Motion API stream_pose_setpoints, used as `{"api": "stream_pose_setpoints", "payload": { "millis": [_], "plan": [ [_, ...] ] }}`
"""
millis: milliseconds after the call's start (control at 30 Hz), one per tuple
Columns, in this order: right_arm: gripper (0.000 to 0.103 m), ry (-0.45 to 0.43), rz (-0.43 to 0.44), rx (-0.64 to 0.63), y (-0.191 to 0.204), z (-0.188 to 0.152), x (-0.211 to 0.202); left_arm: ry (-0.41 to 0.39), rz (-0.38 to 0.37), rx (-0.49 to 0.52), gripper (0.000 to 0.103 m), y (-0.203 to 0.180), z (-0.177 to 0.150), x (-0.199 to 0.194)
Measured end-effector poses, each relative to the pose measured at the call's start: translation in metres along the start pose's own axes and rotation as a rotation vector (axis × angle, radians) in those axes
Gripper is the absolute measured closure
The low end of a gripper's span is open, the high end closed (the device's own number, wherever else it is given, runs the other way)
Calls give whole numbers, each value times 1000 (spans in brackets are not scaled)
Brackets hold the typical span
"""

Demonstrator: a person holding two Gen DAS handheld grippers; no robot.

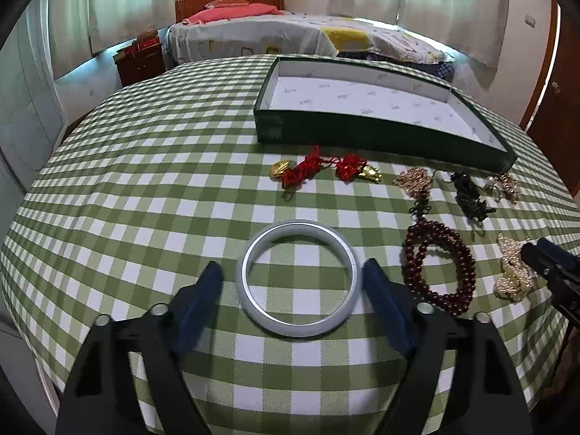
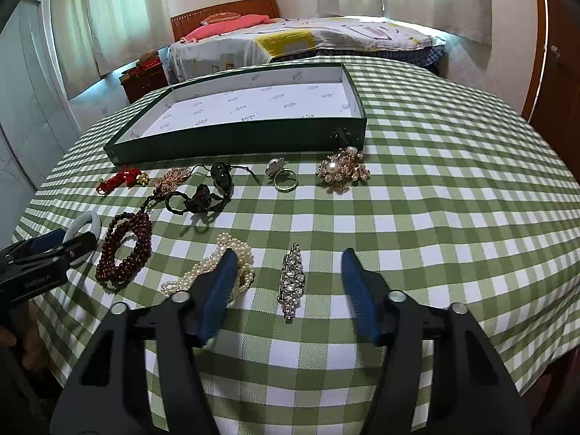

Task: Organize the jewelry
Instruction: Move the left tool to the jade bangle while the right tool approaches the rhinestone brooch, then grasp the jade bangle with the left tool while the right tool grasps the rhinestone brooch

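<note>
My left gripper is open, its blue fingers either side of a pale grey bangle lying flat on the green checked cloth. My right gripper is open over a rhinestone hair clip; its left finger lies over a pearl bracelet. A dark red bead bracelet lies between the two grippers. An empty dark green box with white lining stands at the back.
Near the box lie red tassel charms with gold pieces, a rose-gold pendant, a black cord pendant, a ring and a pearl brooch. A bed stands beyond the table.
</note>
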State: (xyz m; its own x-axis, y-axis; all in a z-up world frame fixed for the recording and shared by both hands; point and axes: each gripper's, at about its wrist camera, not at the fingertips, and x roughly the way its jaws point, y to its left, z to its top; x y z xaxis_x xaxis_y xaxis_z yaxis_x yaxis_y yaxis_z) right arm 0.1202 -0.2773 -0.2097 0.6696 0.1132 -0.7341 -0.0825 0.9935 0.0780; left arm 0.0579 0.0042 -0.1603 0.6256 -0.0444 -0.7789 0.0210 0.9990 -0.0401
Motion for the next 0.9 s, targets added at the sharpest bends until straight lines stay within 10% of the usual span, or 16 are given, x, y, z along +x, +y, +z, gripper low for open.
{"api": "stream_pose_setpoints", "payload": {
  "millis": [700, 900],
  "plan": [
    [63, -10, 12, -46, 2, -4, -2, 4, 50, -10, 21, 3, -1, 4],
    [68, -9, 19, -43, 2, -5, -3, -27, 29, 9, 34, 0, -3, 1]
  ]
}}
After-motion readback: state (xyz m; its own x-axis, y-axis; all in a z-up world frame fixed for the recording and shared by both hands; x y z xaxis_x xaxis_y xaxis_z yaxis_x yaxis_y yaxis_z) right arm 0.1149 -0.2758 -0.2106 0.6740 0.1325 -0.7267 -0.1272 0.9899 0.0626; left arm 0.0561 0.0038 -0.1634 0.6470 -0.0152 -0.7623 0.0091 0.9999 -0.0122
